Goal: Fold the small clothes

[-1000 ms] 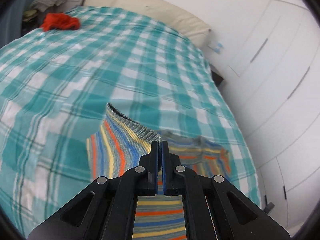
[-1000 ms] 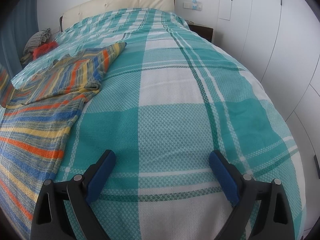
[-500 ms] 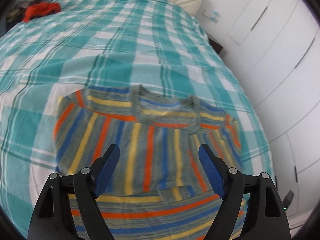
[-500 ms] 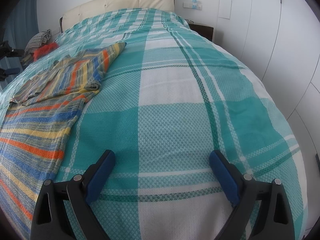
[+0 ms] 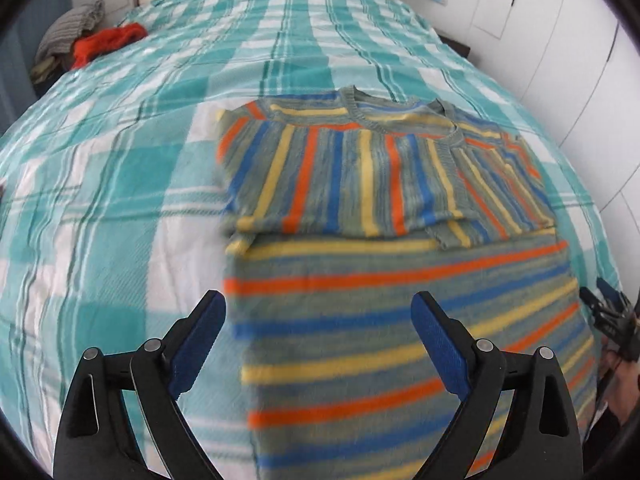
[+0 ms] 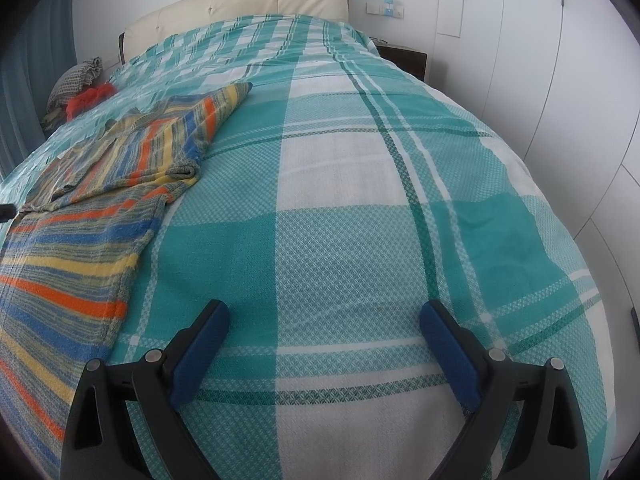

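Observation:
A small striped sweater (image 5: 380, 184) in grey, orange, blue and yellow lies flat on the teal plaid bed cover (image 5: 120, 184). Its sleeves are folded across the chest and the neck points to the headboard. My left gripper (image 5: 318, 300) hovers over the sweater's lower body. Its jaws are opening wide, and the pads press on nothing. In the right wrist view the sweater (image 6: 72, 264) lies at the left. My right gripper (image 6: 324, 308) stands open over bare bed cover to the right of it, apart from the cloth.
A red garment (image 5: 108, 42) and a grey knit one (image 5: 72, 26) lie at the far left by the cream headboard (image 6: 240, 4). White wardrobe doors (image 5: 560, 40) run along the bed's right side. A dark nightstand (image 6: 404, 58) stands in the corner.
My left gripper was shut on a sweater sleeve, then opened and sank toward the sweater's body. The sleeve now lies folded across the chest. The right gripper has not moved.

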The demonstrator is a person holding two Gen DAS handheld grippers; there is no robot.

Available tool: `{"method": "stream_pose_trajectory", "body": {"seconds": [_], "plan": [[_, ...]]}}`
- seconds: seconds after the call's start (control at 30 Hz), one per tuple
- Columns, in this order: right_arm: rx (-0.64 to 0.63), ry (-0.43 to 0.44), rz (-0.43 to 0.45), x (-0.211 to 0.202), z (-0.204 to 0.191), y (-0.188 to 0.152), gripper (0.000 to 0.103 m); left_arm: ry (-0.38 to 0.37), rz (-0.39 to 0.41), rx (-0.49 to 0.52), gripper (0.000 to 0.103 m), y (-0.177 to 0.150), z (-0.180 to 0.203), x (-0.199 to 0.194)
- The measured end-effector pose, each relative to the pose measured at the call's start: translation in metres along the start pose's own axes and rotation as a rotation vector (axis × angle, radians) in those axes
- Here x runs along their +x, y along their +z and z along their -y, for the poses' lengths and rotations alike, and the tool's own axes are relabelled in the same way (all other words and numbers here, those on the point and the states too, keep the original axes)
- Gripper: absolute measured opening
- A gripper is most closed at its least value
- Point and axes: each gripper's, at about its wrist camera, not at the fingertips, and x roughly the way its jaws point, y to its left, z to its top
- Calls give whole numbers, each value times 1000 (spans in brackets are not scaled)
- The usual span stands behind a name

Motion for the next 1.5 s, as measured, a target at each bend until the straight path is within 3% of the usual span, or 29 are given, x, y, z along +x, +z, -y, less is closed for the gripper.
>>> {"method": "stream_pose_trajectory", "body": {"seconds": [0.1,0.17,0.23,0.37,0.47,0.57,1.5], "plan": [[1,0,0,0,0,0,96,85,35,-83,99,-48,-35,-24],[-1,-1,-1,0,0,0,96,144,6,-152,99,-71,-61,-26],[-6,-8,-5,0,-1,0,96,162,-20,-222,98,-87,-84,-26],[-16,-30,-13,0,-4,1,98,186,39,-280,99,-97,-108,-33],[-20,-44,-20,1,-5,2,99,192,24,-265,101,-103,-116,-18],[-20,-49,-21,0,-5,2,100,211,72,-211,103,-114,-113,-14],[30,20,-25,2,4,0,103,250,108,-194,103,-119,-110,-11]]}}
